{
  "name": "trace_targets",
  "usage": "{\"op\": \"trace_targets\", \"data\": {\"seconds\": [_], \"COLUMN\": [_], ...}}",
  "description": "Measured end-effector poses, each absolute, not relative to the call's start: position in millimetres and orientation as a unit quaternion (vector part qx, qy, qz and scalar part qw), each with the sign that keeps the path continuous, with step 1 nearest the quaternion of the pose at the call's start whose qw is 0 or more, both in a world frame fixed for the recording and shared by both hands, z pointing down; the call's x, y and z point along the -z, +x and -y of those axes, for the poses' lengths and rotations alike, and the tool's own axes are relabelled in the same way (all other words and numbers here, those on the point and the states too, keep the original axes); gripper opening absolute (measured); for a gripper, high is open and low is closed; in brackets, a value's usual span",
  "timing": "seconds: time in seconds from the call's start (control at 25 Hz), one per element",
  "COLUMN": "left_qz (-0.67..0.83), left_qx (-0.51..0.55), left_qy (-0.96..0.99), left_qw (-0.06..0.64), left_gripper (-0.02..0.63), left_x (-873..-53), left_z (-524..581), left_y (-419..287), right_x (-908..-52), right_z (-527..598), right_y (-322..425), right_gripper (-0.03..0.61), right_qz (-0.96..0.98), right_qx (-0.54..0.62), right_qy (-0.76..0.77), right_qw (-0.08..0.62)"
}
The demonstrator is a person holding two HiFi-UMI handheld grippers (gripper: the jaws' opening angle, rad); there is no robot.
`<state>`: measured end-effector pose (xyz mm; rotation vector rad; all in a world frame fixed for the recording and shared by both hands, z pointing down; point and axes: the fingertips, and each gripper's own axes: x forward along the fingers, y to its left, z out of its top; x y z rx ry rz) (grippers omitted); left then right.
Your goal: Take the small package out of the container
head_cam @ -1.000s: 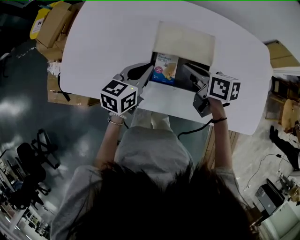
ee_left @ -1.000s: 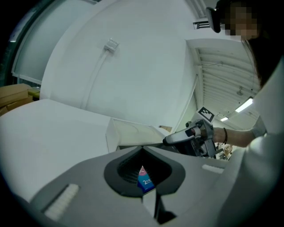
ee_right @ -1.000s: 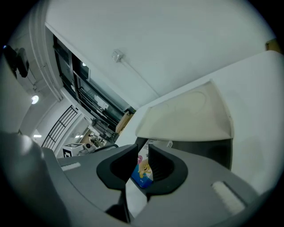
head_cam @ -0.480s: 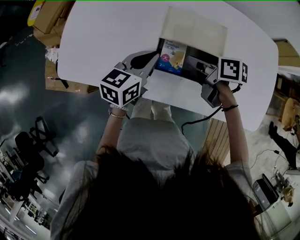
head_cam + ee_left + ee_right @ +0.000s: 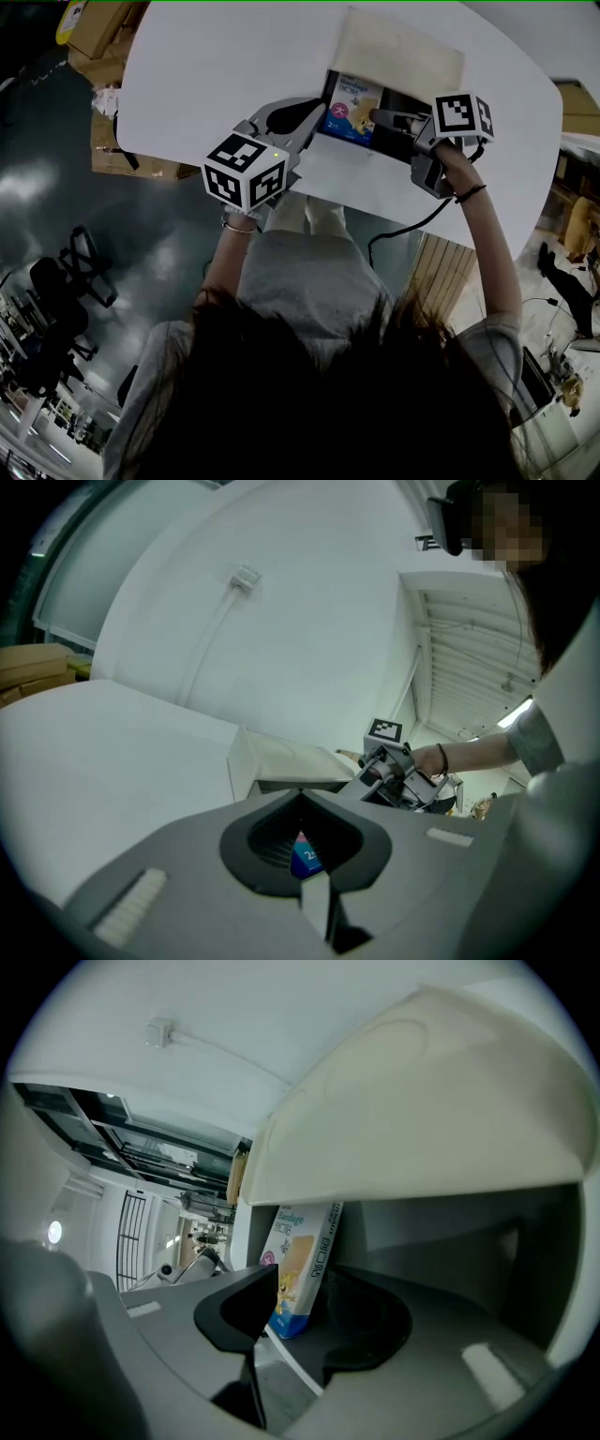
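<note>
The small package, a blue and white bandage box, stands in the dark container under its raised cream lid. My right gripper reaches into the container from the right. Its jaws are opening, and the package stands between them with the pads apart from it. The right gripper sits low under the lid. My left gripper is shut at the container's left edge, with a thin white strip of it pinched between the jaws. A bit of the package shows beyond them.
The container sits near the front edge of a round white table. Its white front flap lies flat toward me. A black cable hangs from the right gripper. Cardboard boxes stand on the floor at the left.
My right gripper has moved leftward into the container toward the package, and its jaws have spread apart. The left gripper has stayed at the container's left edge.
</note>
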<state>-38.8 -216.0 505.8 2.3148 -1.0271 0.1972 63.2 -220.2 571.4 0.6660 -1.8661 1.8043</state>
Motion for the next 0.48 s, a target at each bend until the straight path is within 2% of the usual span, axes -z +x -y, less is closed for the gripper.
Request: {"op": "trace_targets", "data": {"seconds": [0.48], "left_qz": [0.387], "left_qx": [-0.070], "left_qy": [0.869], "left_qw": [0.302], "left_gripper": [-0.008], "left_x": [-505.2], "left_z": [216.0], "left_y": [-42.3], "right_x": [-582.5], "right_z": [221.2], "right_y": [59.8], "right_gripper": [0.184], "right_qz": [0.652], "right_qx": [-0.688], "right_qy": [0.220], "right_qw": [0.230]}}
